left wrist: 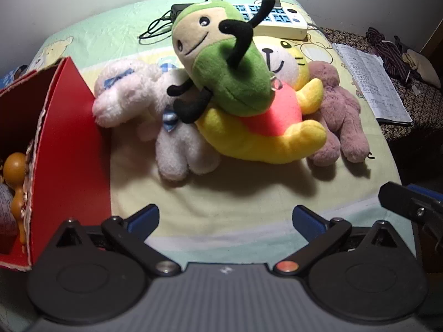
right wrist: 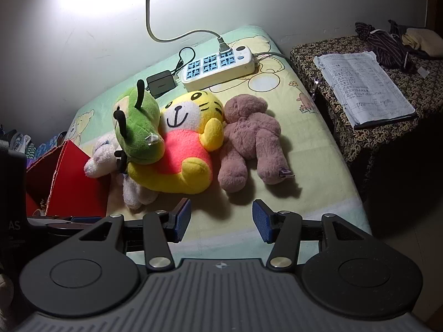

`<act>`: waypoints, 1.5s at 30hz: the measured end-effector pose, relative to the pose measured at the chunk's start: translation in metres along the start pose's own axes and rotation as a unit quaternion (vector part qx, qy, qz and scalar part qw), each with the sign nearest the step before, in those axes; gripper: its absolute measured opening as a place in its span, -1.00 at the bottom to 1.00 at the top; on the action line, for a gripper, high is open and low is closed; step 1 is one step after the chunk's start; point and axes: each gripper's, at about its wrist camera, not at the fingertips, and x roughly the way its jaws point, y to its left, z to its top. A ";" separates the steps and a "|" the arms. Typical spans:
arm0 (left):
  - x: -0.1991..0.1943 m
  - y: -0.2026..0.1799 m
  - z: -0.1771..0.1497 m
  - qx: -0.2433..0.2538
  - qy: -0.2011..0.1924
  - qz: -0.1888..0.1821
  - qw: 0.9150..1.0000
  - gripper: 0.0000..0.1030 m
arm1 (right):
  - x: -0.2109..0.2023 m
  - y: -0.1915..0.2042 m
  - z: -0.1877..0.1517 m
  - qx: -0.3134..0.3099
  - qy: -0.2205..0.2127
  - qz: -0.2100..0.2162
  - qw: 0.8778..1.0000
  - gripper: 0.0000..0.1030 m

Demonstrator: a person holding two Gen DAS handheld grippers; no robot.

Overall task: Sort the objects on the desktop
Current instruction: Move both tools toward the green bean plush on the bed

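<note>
Little writing can be read: at the left edge of the right wrist view a dark device shows the pale letters "AS", and the open notebook [right wrist: 362, 88] on the patterned side table [right wrist: 387, 135] at about two o'clock is covered in handwriting too small to make out; the black adapter [right wrist: 162, 83] has a faint line of print that cannot be read. The toys lie in a heap on a pastel sheet printed with cartoon bears [right wrist: 304, 149]. A green plush with black antennae [left wrist: 221, 63] sits on top, tilted, resting on the yellow and red tiger plush [left wrist: 263, 121], whose white-muzzled face shows behind it. A white fluffy plush with blue checked bows [left wrist: 144, 110] lies at nine o'clock of the tiger, partly under it and touching the flap of the red cardboard box [left wrist: 66, 144]. A mauve bear plush [right wrist: 249, 141] lies at three o'clock of the tiger, touching it. Inside the box, at the far left of the left wrist view, an orange-brown gourd-shaped toy [left wrist: 16, 182] shows. Behind the heap at twelve o'clock a white power strip with blue sockets [right wrist: 218, 66] lies against the wall with a grey cable plugged in, the adapter just beside it. The left gripper [left wrist: 225, 218] hangs released, its blue pads wide apart and nothing between them, short of the heap. The right gripper [right wrist: 221, 220] likewise stands spread and unloaded, near the tiger's foot and the bear's legs.
</note>
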 end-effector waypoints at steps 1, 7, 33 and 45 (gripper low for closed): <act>0.000 0.000 0.001 0.003 -0.001 0.002 1.000 0.98 | 0.000 0.000 0.002 -0.004 -0.001 -0.003 1.000 0.04; -0.003 0.001 0.002 0.006 -0.018 0.027 0.999 0.98 | 0.004 -0.005 0.008 0.003 0.001 0.005 1.000 0.04; 0.011 0.012 0.004 -0.020 0.011 0.017 1.000 0.98 | 0.036 0.011 0.007 -0.010 0.031 0.038 0.999 0.04; 0.011 0.015 0.012 -0.017 0.010 0.025 0.999 0.98 | 0.033 0.008 0.029 -0.002 0.018 0.070 0.997 0.04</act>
